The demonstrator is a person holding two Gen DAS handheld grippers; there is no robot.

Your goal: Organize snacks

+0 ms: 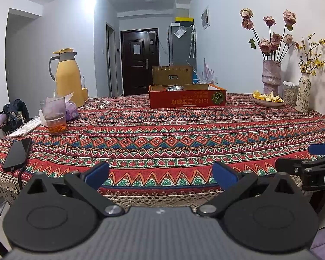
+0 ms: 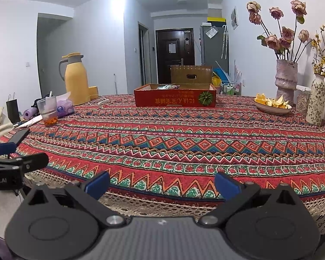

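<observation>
both grippers, left gripper (image 1: 160, 174) and right gripper (image 2: 162, 184), hover at the near table edge with fingers spread apart, empty; red cardboard box (image 1: 187, 98) holding snack packets (image 1: 174, 88) sits far ahead.

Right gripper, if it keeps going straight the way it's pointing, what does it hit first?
Probably the red cardboard box at the far side of the table. The right gripper is open, with only bare tablecloth ahead, though height is hard to judge.

a wide stretch of patterned tablecloth (image 1: 162, 134) is left bare up to the red cardboard box (image 1: 187, 98). the left flank is crowded by a glass (image 1: 53, 114), phone (image 1: 17, 153) and yellow jug (image 1: 68, 78); the right by a plate of peels (image 1: 268, 100) and vases (image 1: 304, 93).
</observation>
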